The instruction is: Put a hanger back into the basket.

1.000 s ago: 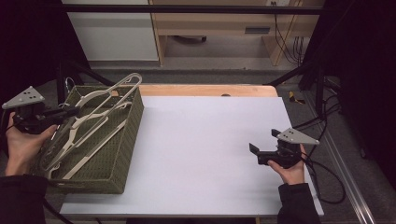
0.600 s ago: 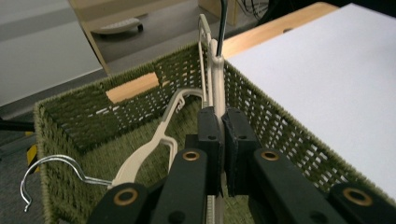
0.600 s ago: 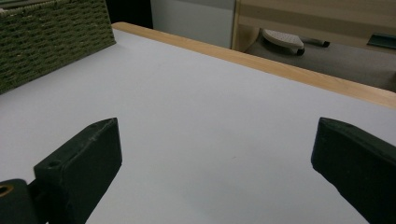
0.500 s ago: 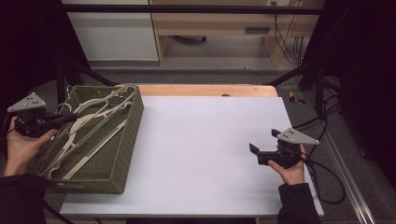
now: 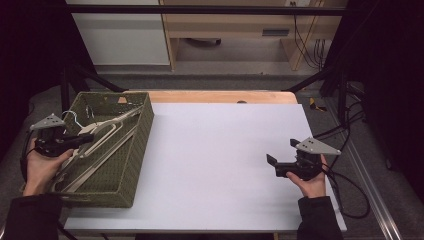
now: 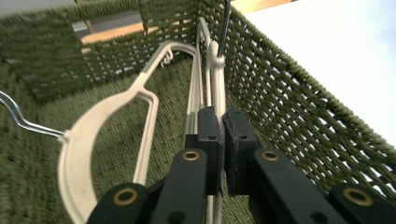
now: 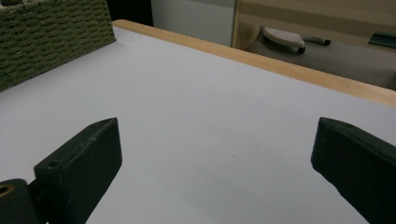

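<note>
Several cream plastic hangers with wire hooks lie in a green woven basket at the table's left. My left gripper reaches into the basket from its left side, shut on the thin bar of one cream hanger. In the left gripper view that bar runs up from between my black jaws along the basket wall, and a second hanger lies on the basket floor to the left. My right gripper rests low over the white table at the right. It is open, with nothing between its jaws.
The white tabletop spreads between the basket and my right hand, with a wooden strip along its far edge. The basket's corner is far off in the right gripper view. Cables trail off the table's right side.
My left gripper has come down and the hangers, which stuck out above the basket rim, have sunk into the basket. The right gripper has stayed still.
</note>
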`<action>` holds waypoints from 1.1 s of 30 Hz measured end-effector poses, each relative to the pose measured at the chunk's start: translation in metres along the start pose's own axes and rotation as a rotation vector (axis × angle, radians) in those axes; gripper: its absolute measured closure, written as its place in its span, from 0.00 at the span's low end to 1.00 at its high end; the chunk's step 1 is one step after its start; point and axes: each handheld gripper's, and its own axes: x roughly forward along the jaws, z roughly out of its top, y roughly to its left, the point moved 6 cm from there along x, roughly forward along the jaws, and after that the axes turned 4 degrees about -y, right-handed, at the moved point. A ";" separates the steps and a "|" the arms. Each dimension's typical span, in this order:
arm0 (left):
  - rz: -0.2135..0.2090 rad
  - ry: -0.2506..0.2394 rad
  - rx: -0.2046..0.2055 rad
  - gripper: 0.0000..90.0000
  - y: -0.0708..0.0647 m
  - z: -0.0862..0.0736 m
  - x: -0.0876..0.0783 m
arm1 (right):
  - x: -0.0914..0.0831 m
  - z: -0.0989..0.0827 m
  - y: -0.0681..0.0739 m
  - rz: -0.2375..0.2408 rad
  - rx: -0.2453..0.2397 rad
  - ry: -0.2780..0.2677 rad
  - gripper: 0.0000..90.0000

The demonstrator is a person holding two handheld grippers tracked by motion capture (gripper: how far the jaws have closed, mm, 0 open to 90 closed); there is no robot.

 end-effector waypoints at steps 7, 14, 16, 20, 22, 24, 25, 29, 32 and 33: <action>0.054 0.011 -0.046 0.94 0.012 -0.013 0.004 | 0.000 0.000 0.000 0.002 0.000 0.000 0.03; 0.132 0.022 -0.068 0.91 0.019 -0.013 0.005 | 0.001 -0.001 0.001 0.003 0.003 0.004 0.03; 0.173 0.039 -0.070 0.89 0.022 -0.014 0.006 | 0.001 0.000 0.001 0.004 0.001 0.003 0.03; 0.241 0.068 -0.099 0.82 0.030 -0.019 0.005 | 0.001 -0.001 0.002 0.004 0.001 0.008 0.03; 0.256 0.087 -0.108 0.81 0.035 -0.023 0.004 | 0.002 -0.001 0.002 0.005 -0.002 0.009 0.03; 0.280 0.104 -0.118 0.80 0.039 -0.027 0.003 | 0.002 -0.002 0.002 0.008 -0.009 0.013 0.03; 0.289 0.119 -0.122 0.79 0.041 -0.030 0.002 | 0.002 -0.002 0.002 0.006 -0.001 0.013 0.03; 0.292 0.134 -0.145 0.75 0.044 -0.035 0.000 | 0.003 -0.002 0.002 0.006 0.000 0.016 0.03; 0.293 0.139 -0.143 0.74 0.043 -0.037 -0.003 | 0.002 -0.002 0.002 0.006 -0.002 0.015 0.03; 0.288 0.125 -0.143 0.74 0.041 -0.036 -0.005 | 0.002 -0.002 0.002 0.006 -0.003 0.015 0.03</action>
